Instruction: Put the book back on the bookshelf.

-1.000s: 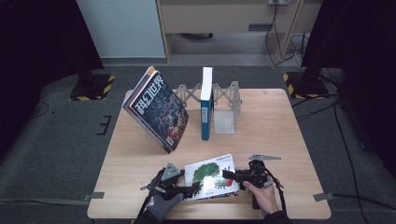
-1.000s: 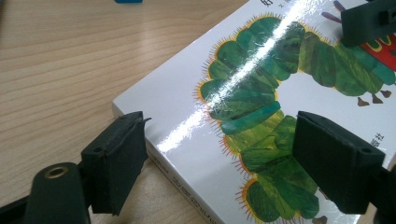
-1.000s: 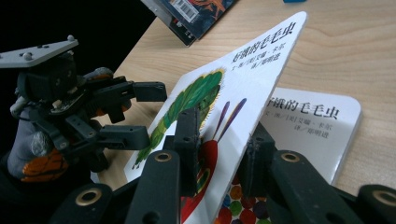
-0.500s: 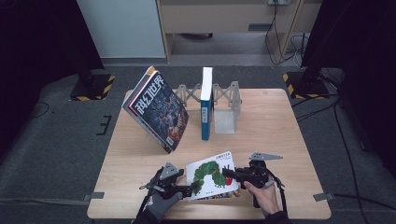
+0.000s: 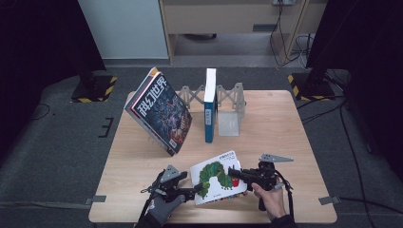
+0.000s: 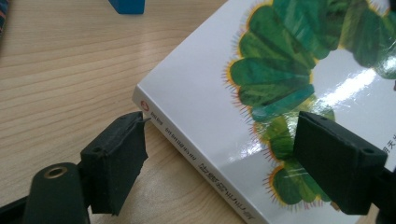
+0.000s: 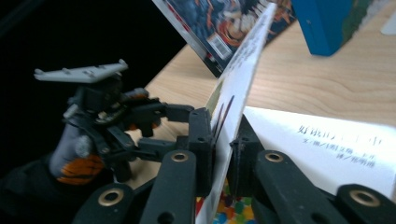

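Right gripper clamps the picture book's cover.
Its jaws have just closed on the cover, lifting it; the picture book lies near the desk's front edge, the left gripper wide across its spine corner.

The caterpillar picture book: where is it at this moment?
In the high view the caterpillar picture book lies at the table's near edge, between the left hand-held gripper and right hand-held gripper, which pinches its cover.

You worked at a pale wooden table set on grey carpet. Behind it stood a light cabinet and a wooden desk with cables trailing beneath. Dark stands on striped bases flanked you, and the room's edges stayed dim.
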Motion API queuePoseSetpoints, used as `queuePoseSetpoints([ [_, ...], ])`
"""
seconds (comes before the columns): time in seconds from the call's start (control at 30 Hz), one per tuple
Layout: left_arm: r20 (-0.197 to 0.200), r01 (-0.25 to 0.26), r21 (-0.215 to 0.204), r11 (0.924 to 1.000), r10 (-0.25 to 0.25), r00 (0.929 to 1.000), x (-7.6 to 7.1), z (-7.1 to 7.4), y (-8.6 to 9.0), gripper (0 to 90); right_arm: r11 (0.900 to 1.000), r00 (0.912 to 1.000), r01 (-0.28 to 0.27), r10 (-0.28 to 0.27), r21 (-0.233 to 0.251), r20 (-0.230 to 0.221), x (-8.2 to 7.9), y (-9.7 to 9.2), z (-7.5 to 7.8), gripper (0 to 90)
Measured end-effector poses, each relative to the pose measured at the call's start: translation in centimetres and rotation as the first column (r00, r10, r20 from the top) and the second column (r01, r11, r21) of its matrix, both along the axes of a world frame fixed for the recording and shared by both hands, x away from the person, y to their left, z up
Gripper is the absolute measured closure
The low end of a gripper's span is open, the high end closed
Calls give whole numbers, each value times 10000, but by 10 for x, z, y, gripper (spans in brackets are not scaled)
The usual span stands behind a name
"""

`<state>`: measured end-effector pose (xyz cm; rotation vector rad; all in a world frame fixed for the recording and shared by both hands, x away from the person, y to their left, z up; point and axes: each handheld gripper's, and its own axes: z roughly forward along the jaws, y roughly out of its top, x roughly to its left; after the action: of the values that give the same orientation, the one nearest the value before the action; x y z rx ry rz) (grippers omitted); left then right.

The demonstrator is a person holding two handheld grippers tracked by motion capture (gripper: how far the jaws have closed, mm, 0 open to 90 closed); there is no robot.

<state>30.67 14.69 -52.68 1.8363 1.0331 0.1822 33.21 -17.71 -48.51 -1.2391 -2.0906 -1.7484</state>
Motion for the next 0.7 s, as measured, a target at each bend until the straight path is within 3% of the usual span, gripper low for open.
queuePoseSetpoints([
  [0.13,-45,106,-135,9999,-107,9999,-1,0,-1,155,9990,9997,-154,146,408,208,-1,-4,3,858],
  [0.33,-94,375,-249,9990,-378,9992,2,-3,-4,120,9985,9991,-255,239,489,338,-2,-6,4,865],
  [0.47,-356,474,-706,9964,-500,9981,9,-6,-6,81,9986,9990,-265,249,463,364,-1,-7,5,868],
  [0.57,-223,683,-864,9939,-704,9973,16,-7,-9,57,9986,9993,-242,229,462,294,-1,-9,4,870],
  [0.7,-570,892,-1481,9849,-986,9935,25,-12,-11,33,9990,9998,-185,179,410,131,1,-11,2,869],
])
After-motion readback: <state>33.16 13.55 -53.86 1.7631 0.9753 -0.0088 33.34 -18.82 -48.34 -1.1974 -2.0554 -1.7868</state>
